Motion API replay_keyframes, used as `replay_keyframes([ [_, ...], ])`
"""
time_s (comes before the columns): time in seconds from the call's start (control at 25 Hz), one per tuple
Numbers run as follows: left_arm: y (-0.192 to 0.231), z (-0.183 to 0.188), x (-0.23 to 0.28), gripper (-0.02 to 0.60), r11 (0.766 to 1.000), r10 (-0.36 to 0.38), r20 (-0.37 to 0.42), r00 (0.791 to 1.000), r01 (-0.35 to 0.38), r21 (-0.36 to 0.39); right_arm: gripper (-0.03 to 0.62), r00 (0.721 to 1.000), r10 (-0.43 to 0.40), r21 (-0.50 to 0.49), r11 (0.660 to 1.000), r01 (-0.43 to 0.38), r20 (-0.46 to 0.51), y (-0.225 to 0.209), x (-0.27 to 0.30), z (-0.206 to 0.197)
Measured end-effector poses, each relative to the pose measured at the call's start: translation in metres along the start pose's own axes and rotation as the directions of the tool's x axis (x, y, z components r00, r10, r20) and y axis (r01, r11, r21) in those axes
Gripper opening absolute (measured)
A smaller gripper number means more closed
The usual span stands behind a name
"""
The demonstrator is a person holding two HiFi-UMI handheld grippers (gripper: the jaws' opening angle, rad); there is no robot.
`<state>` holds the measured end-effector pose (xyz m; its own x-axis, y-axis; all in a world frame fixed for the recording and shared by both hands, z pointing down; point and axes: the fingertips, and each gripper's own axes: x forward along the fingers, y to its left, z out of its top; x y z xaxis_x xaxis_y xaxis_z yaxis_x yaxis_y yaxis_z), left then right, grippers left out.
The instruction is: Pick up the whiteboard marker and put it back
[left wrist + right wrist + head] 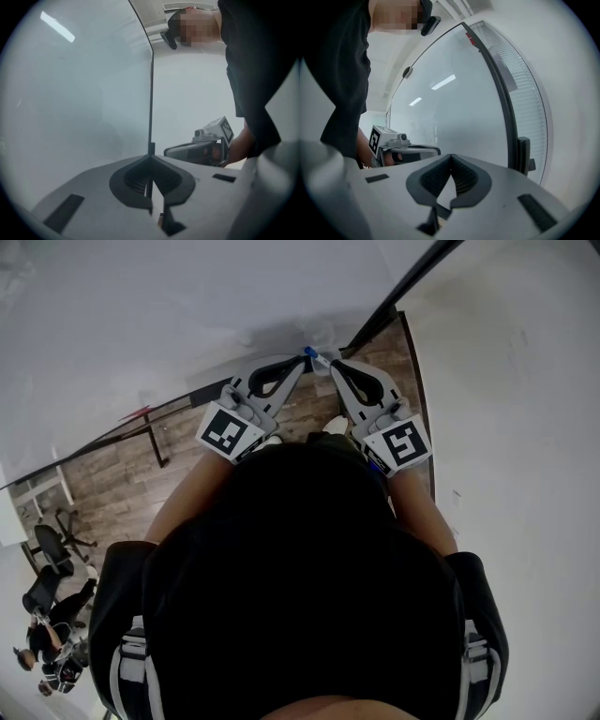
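Left tongs (151, 157) and right tongs (451, 156) are each pressed together, empty. Just beyond, the blue-capped whiteboard marker (317, 357) sits between their tips (only the head view shows it), lying tip to tip, cap leftward. Neither looks clearly nearer.

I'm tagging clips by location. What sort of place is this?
Probably an office or meeting room: a large whiteboard, office chairs on a wood-look floor, and slatted blinds.
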<state>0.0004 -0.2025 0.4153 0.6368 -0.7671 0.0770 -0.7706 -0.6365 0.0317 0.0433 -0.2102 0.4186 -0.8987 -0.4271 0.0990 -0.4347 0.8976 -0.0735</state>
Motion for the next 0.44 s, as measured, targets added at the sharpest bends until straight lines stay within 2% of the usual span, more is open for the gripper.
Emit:
replay_keyframes([
  [0.12,-0.012,0.025,-0.001,0.005,1.000,0.006,0.013,1.000,-0.006,-0.010,0.000,1.000,0.005,0.010,1.000,-0.005,0.000,0.004,-0.013,0.020],
  [0.24,-0.031,0.055,0.018,0.005,1.000,0.005,0.020,1.000,-0.005,-0.007,0.000,1.000,0.009,0.007,1.000,-0.009,-0.001,-0.009,-0.036,0.044],
  [0.32,-0.025,0.048,0.024,0.005,1.000,0.009,0.011,1.000,-0.009,-0.008,0.000,1.000,0.014,0.010,1.000,-0.013,-0.007,-0.017,-0.033,0.039],
  [0.44,-0.002,0.017,0.021,0.005,1.000,0.012,-0.003,1.000,-0.012,-0.018,0.000,1.000,0.020,0.017,1.000,-0.019,-0.023,-0.019,-0.009,0.011],
])
